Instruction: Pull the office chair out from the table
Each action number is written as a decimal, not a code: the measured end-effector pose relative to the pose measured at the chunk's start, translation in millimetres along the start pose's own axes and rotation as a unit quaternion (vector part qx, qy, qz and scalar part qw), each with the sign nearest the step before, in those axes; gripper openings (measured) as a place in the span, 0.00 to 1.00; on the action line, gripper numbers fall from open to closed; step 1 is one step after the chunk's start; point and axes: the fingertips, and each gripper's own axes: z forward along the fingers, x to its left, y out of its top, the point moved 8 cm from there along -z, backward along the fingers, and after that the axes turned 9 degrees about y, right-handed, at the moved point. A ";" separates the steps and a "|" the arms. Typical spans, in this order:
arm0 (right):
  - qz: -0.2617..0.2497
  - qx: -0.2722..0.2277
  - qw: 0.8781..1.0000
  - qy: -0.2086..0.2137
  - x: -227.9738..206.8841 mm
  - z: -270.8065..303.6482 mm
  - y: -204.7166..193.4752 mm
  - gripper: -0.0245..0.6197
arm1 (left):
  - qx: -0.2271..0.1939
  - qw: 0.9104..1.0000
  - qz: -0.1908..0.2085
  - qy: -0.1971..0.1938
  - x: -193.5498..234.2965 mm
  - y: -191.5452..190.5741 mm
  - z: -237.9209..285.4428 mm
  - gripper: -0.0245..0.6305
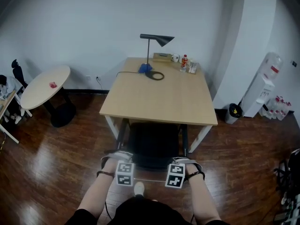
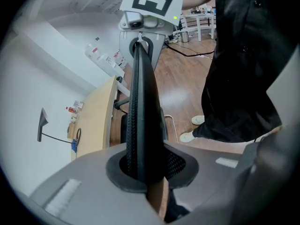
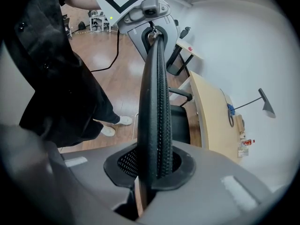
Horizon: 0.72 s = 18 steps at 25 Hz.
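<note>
Both tongs are pinching the top rim of the mesh backrest (image 2: 140, 97): left gripper (image 2: 145, 172) near its left end, right gripper (image 3: 152, 168) near its right. The office chair (image 1: 152, 146) has its seat under the near edge of the wooden table (image 1: 159, 102), between the white table legs (image 1: 202, 136). Wood floor (image 1: 61, 153) is open on both sides. My shoe (image 1: 139, 187) is just behind the chair. Round table (image 1: 44, 86), bin (image 1: 233, 112) and water dispenser (image 1: 265, 83) are well apart.
</note>
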 end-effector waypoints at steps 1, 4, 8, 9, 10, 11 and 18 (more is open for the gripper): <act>0.000 0.000 1.000 -0.001 2.6 -0.7 0.4 0.12 | 0.000 1.000 0.000 0.001 -1.8 0.5 -1.9 0.12; -0.001 0.000 1.000 -0.003 9.1 -2.0 0.7 0.12 | 0.002 1.000 -0.001 0.001 -7.1 2.4 -5.7 0.12; -0.004 0.000 1.000 -0.003 20.7 -3.3 0.6 0.12 | 0.004 1.000 -0.004 0.000 -17.6 5.4 -11.8 0.12; -0.003 0.000 1.000 -0.002 22.9 -3.6 0.8 0.12 | 0.004 1.000 -0.003 0.001 -19.4 6.0 -13.0 0.12; -0.003 0.001 1.000 -0.001 25.1 -3.8 0.8 0.12 | 0.003 1.000 -0.003 0.001 -21.2 6.6 -14.0 0.12; -0.001 0.002 1.000 0.000 27.3 -4.2 0.9 0.12 | 0.001 1.000 -0.003 0.001 -23.0 7.2 -15.0 0.12; 0.009 0.002 1.000 0.002 44.0 -8.3 3.1 0.13 | -0.002 1.000 -0.001 -0.006 -34.5 10.7 -24.8 0.12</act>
